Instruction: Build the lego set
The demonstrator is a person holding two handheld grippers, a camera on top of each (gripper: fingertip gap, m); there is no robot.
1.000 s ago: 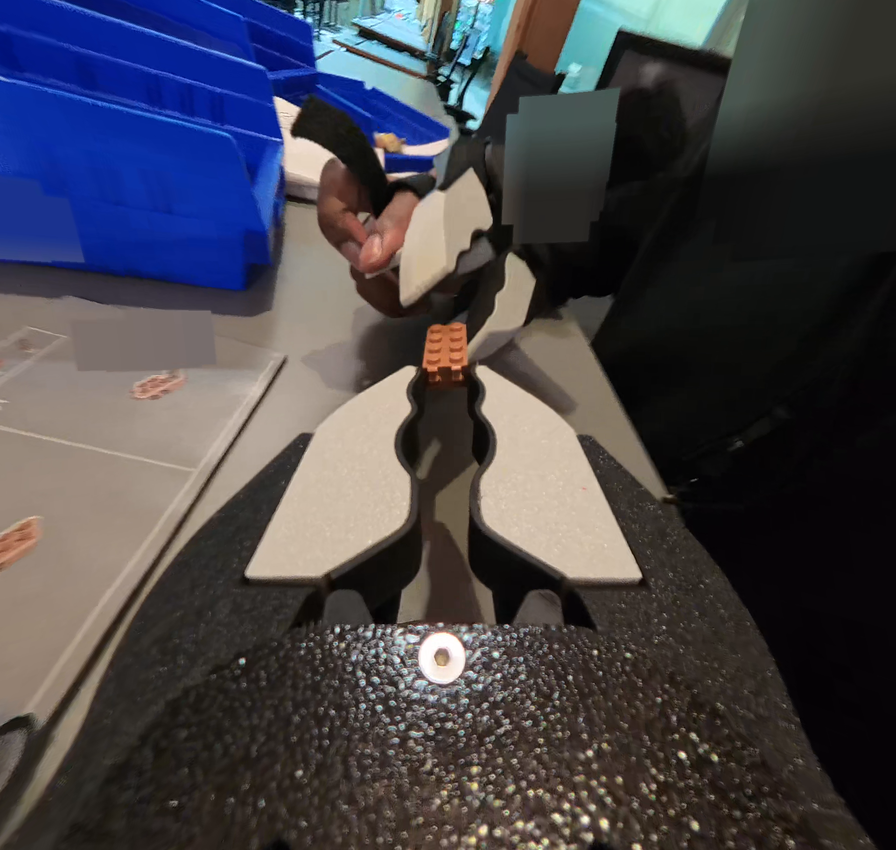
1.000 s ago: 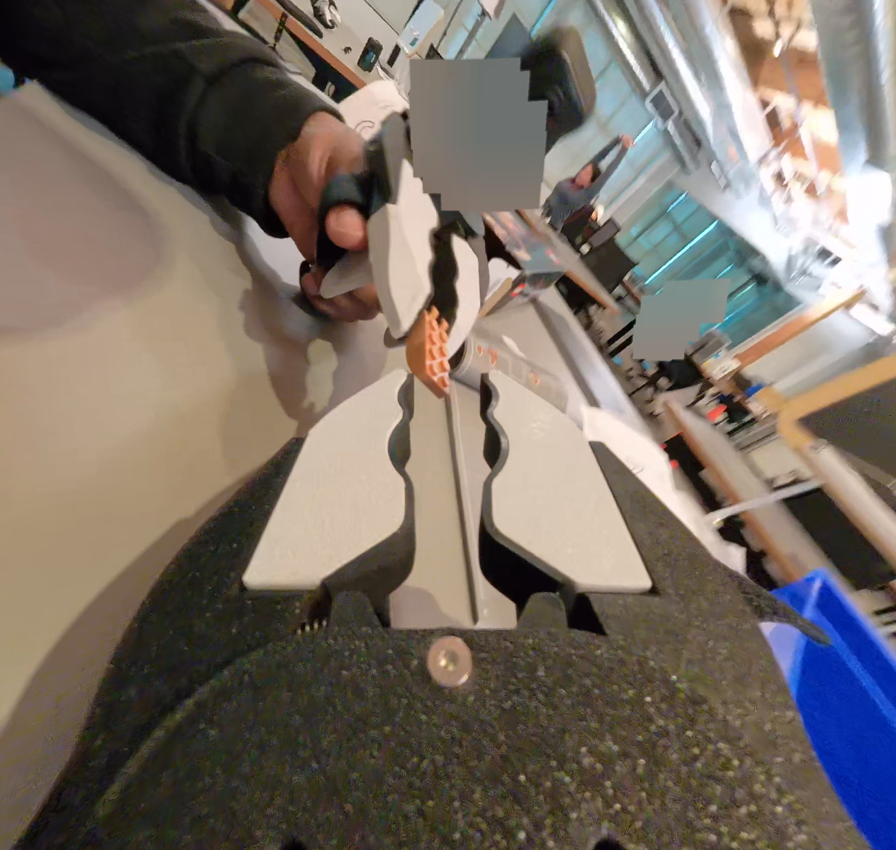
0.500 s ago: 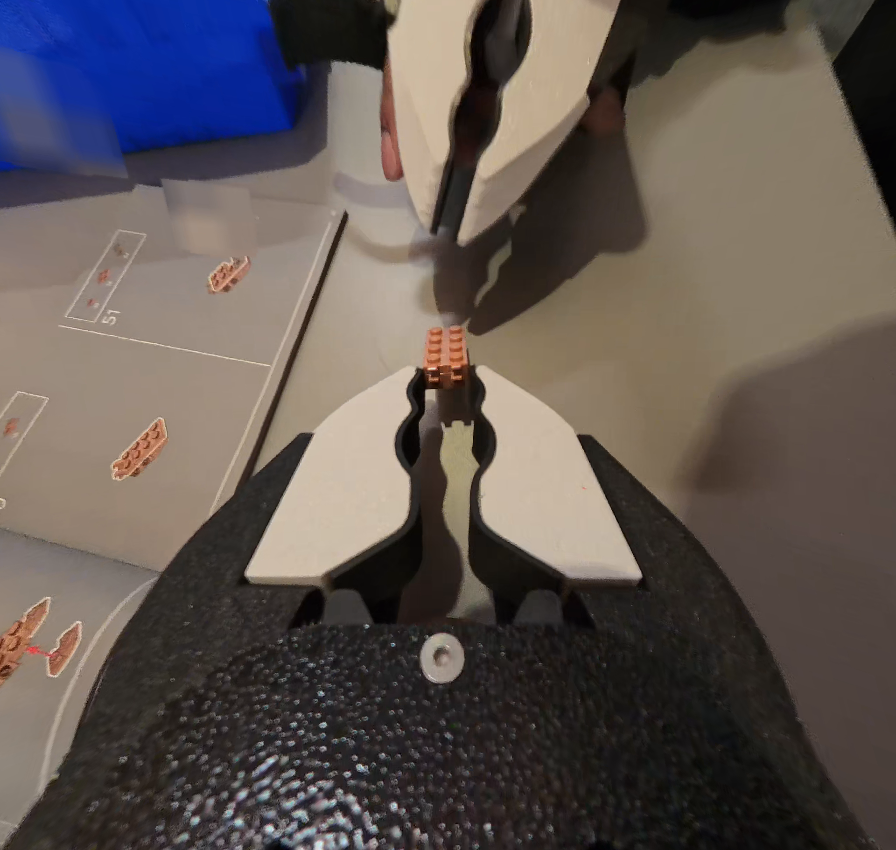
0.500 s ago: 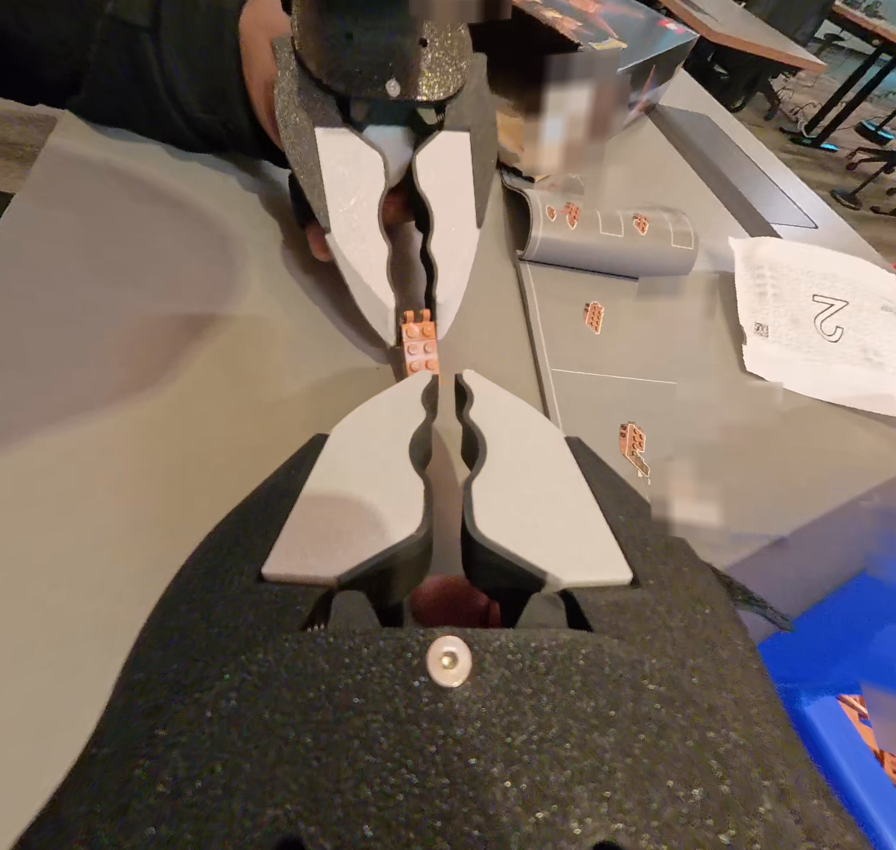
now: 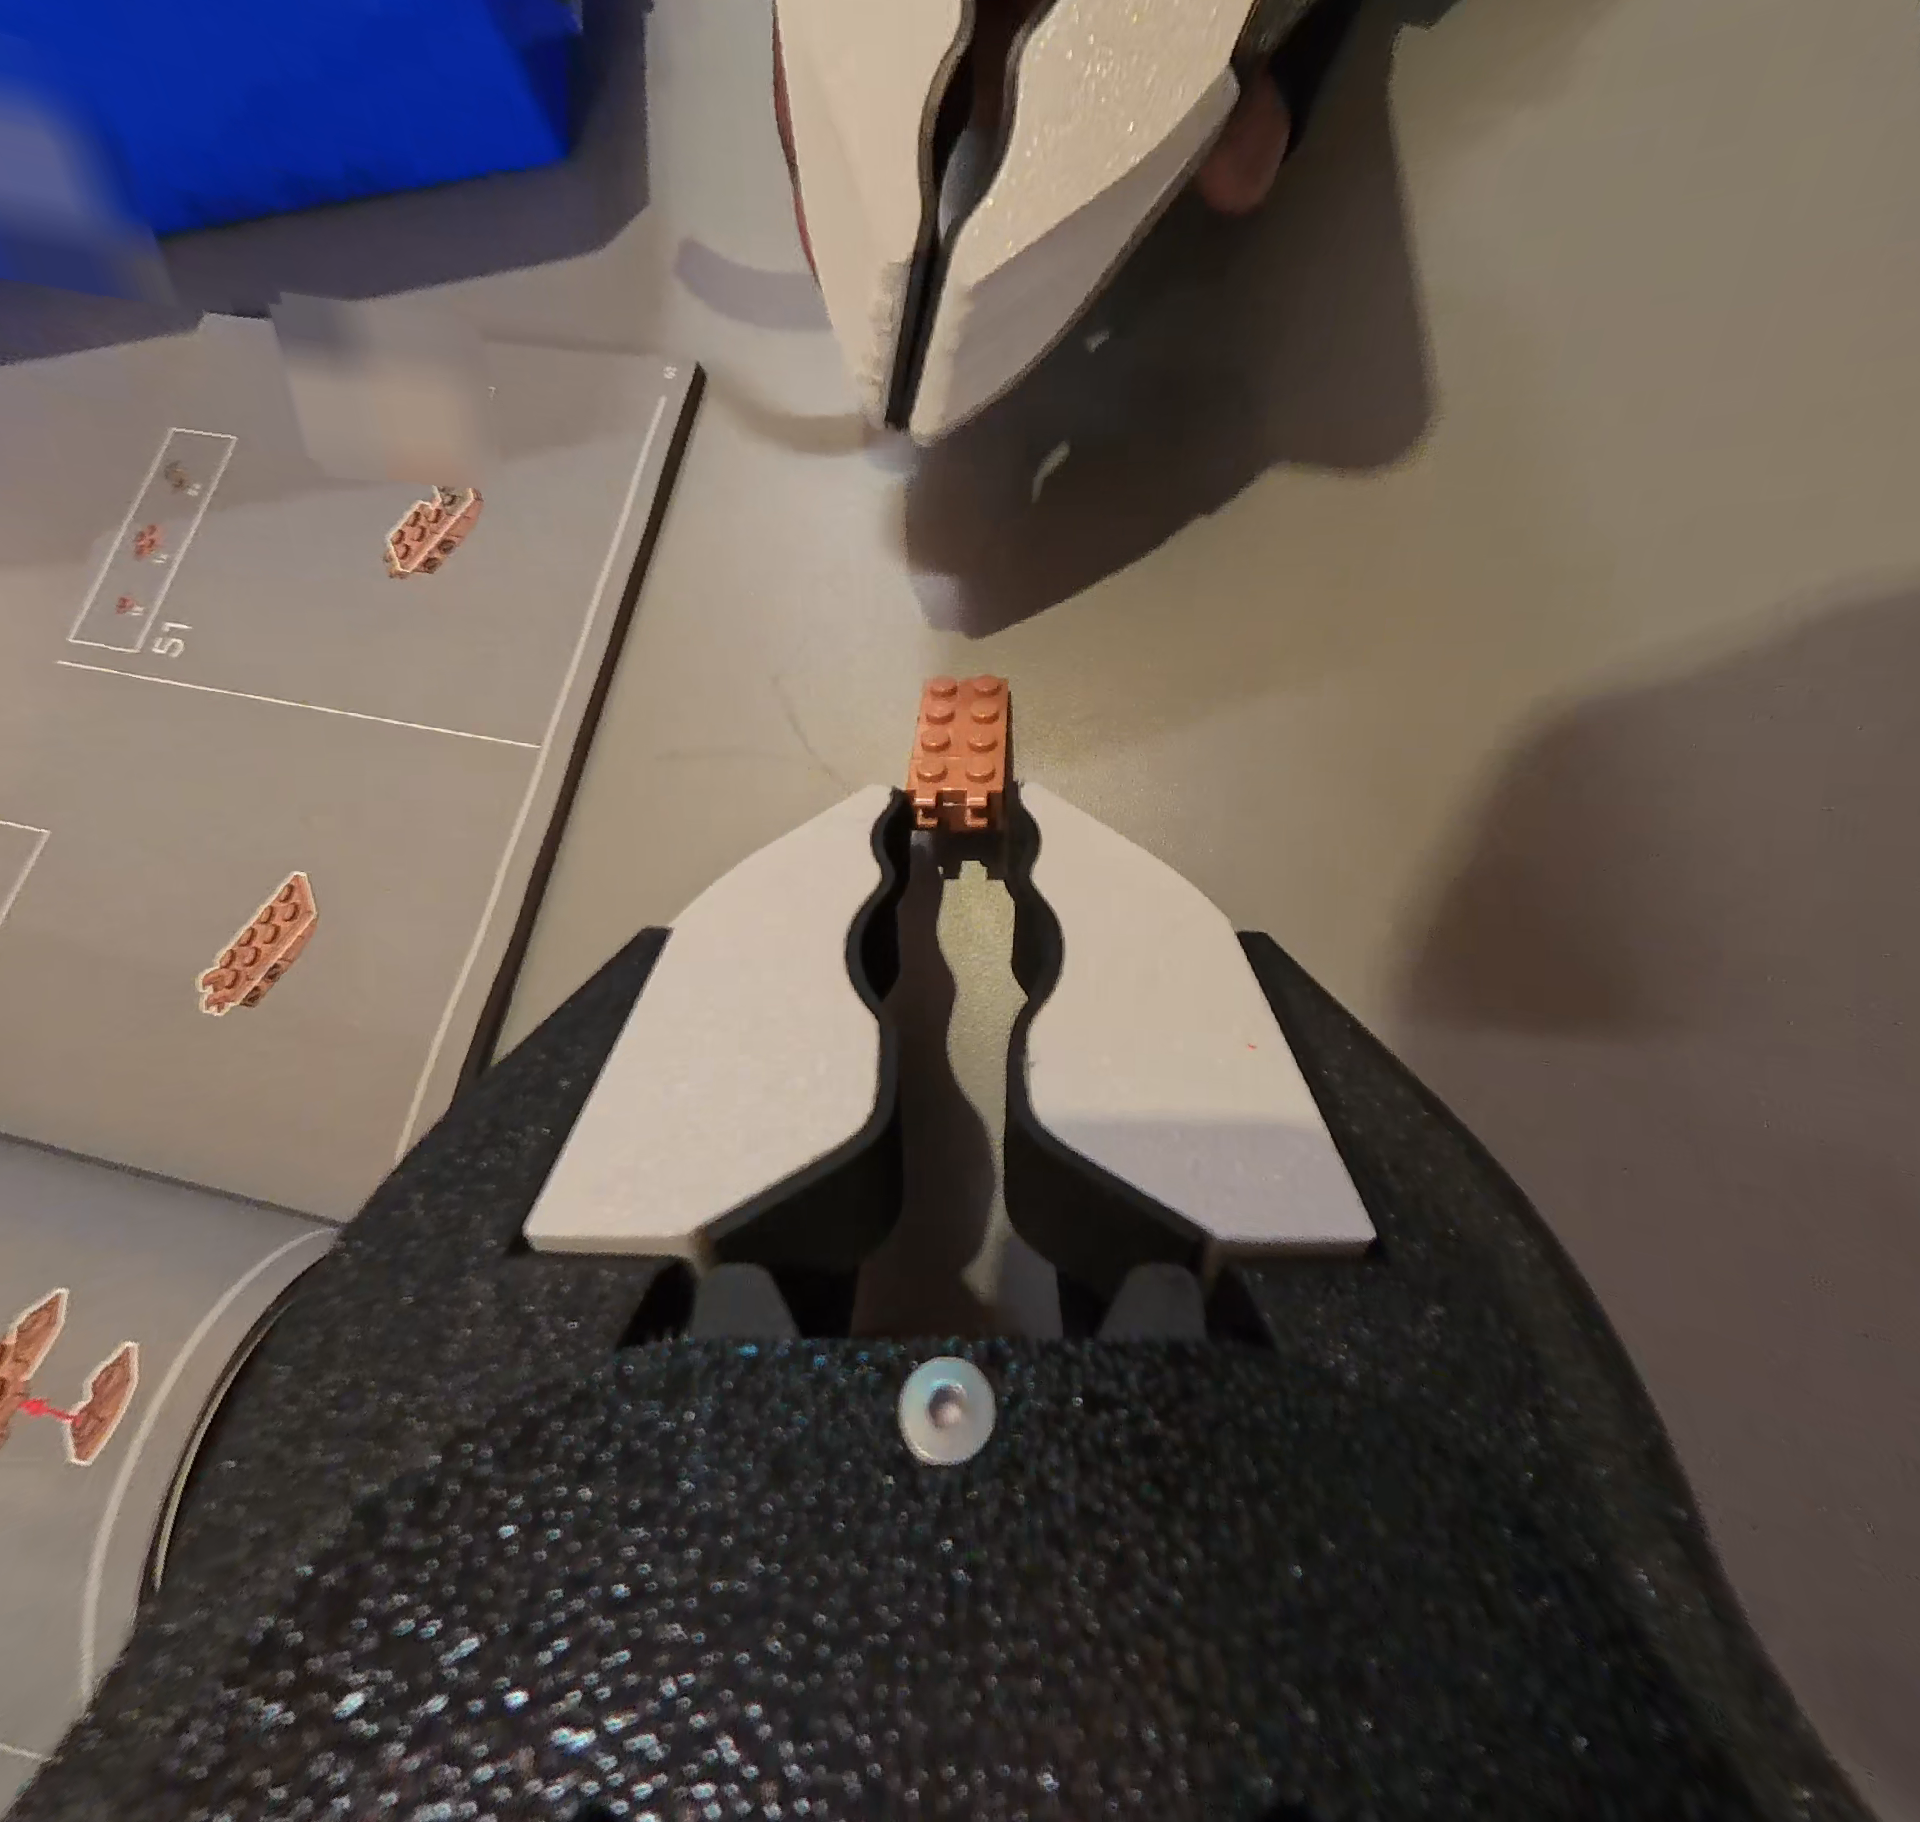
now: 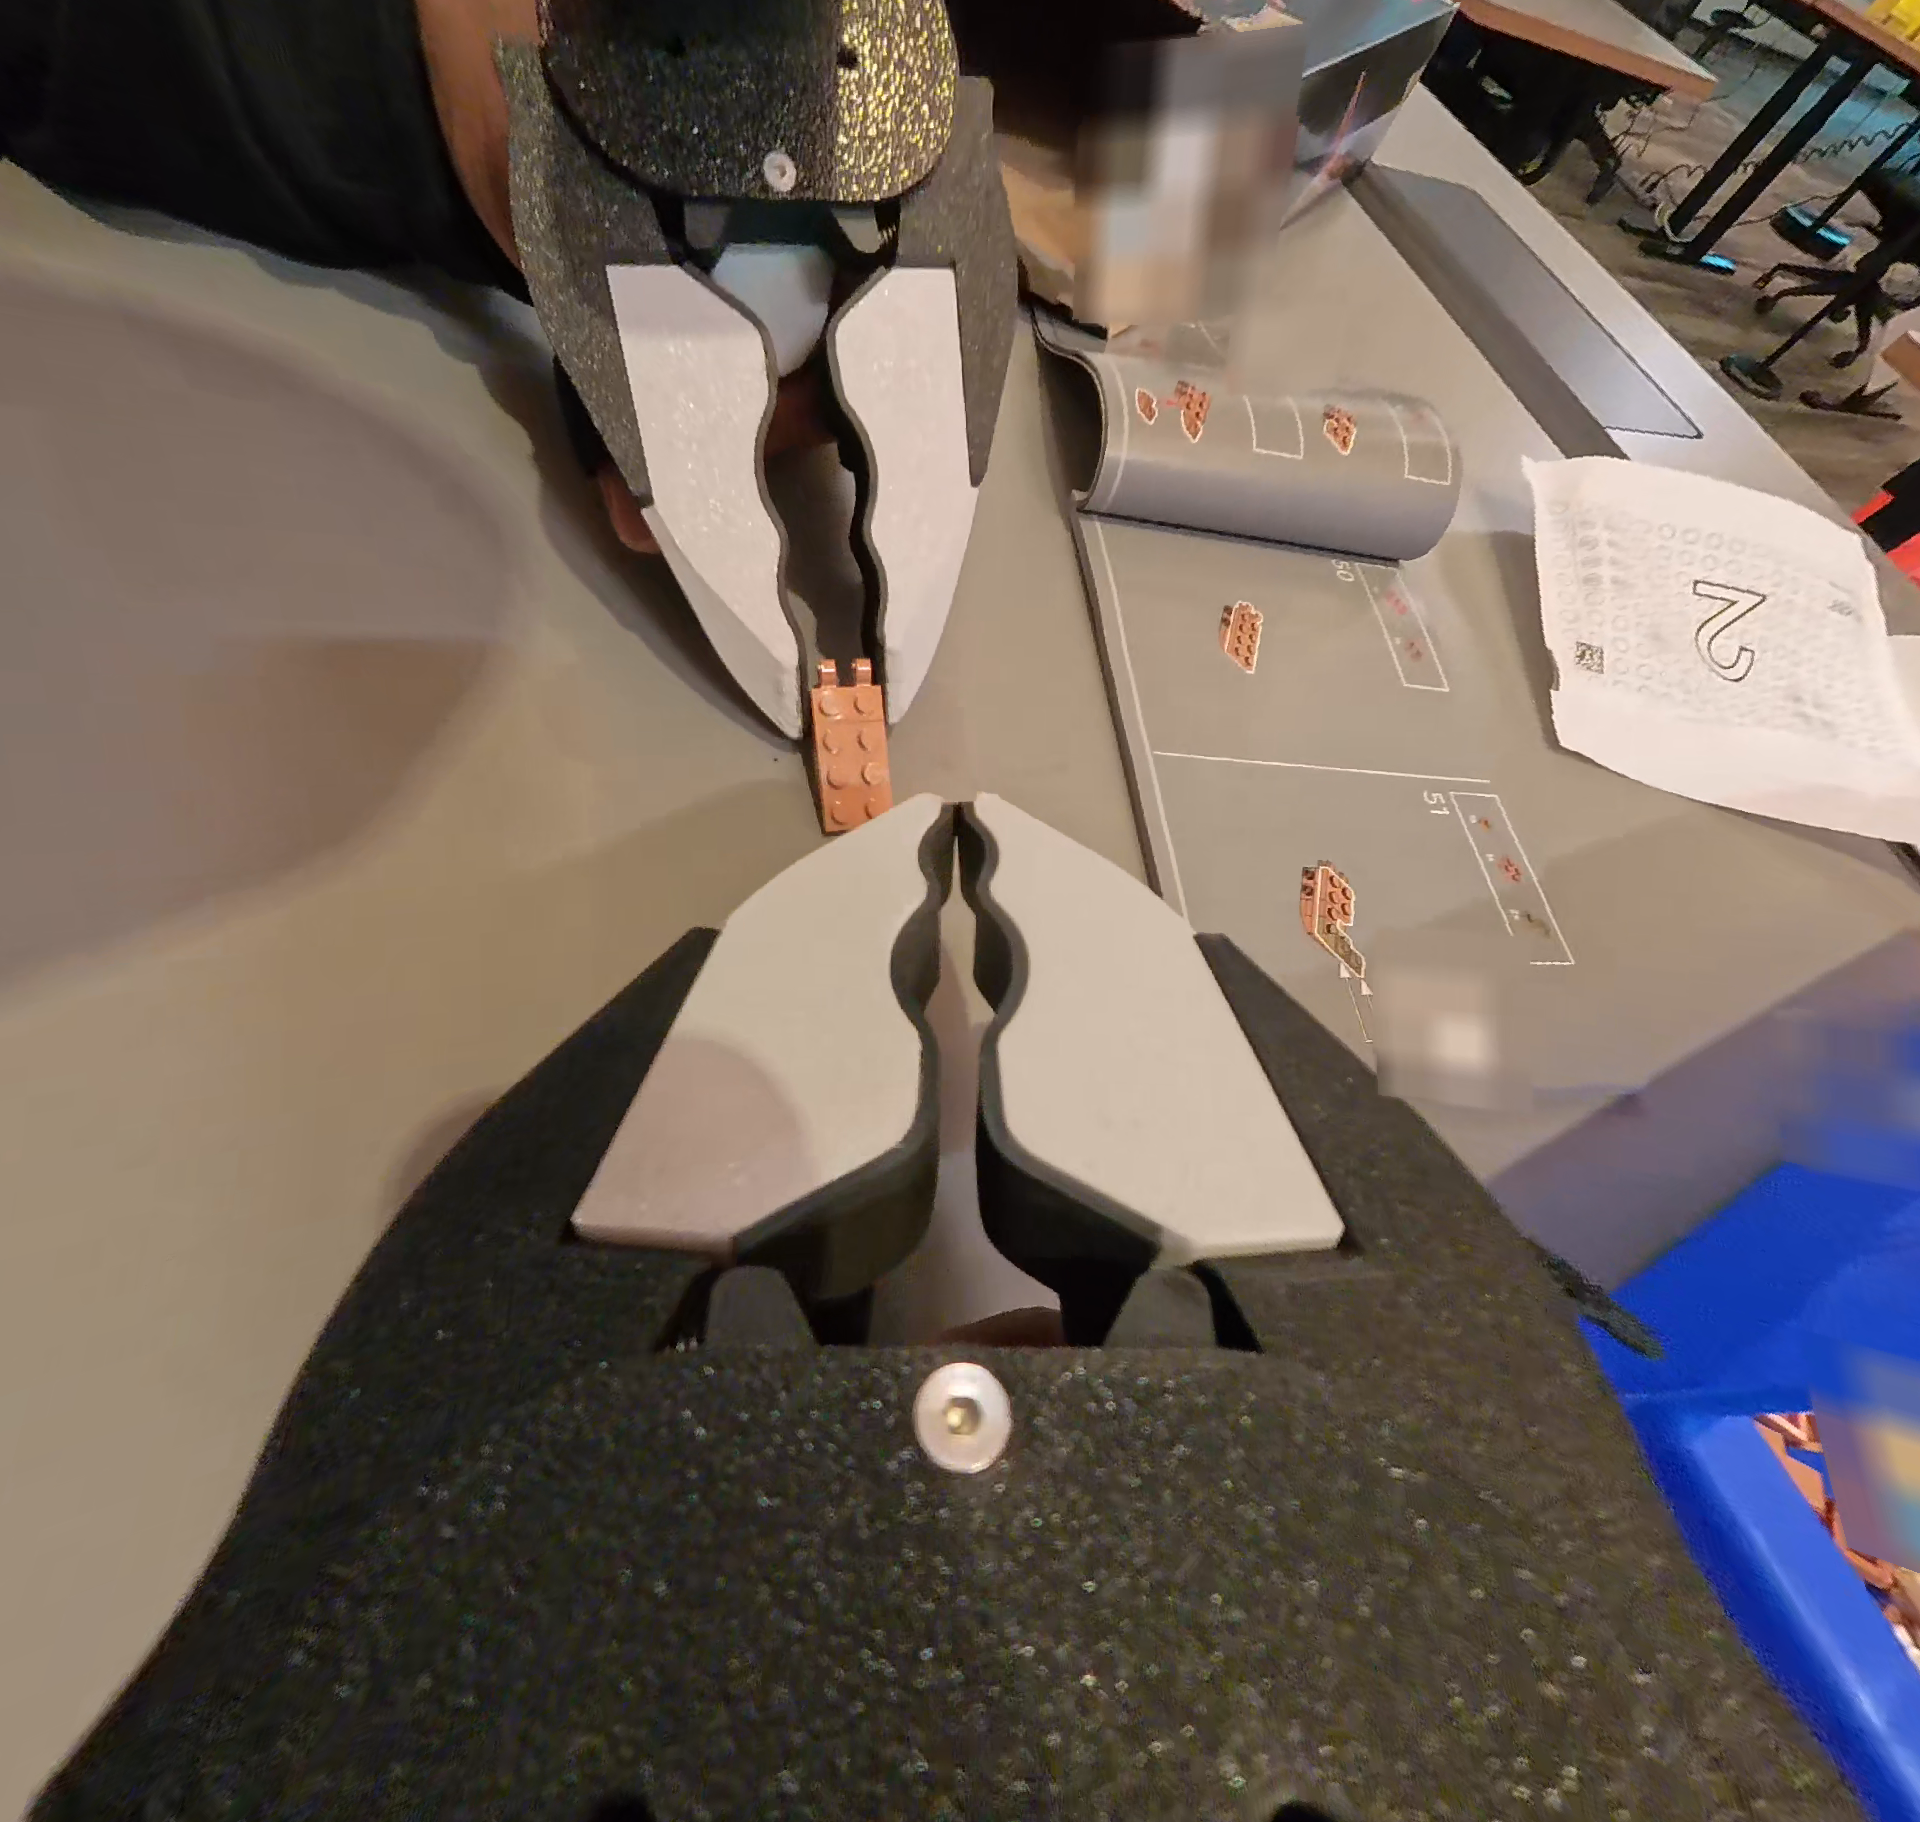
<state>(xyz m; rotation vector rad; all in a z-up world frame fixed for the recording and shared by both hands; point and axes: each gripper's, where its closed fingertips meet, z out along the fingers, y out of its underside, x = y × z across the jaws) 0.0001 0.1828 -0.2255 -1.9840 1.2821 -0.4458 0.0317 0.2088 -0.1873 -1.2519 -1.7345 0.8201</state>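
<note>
**One end of the brick pinched, the other hanging free**

Our left gripper (image 5: pixel 961 816) is clamped on the near end of a small orange-brown studded plastic building brick (image 5: pixel 962 746), both pads pressed against its sides just above the grey table top (image 5: pixel 1351 681). In the right wrist view the same brick (image 6: pixel 852 756) juts forward from those fingertips, most of its length unsupported.

Our right gripper (image 6: pixel 956 808) has its fingertips closed together on nothing, sitting just beside the brick's free end.

The hold looks shallow to us. We judge that a nudge from the closed right tips against the free end could pivot the brick or pop it out of the pads. A tilt of the left gripper might also let it slip.

To the side lies the open grey instruction booklet (image 6: pixel 1299 692), then a white printed paper bag (image 6: pixel 1714 629) and a blue plastic bin (image 5: pixel 260 58).
</note>
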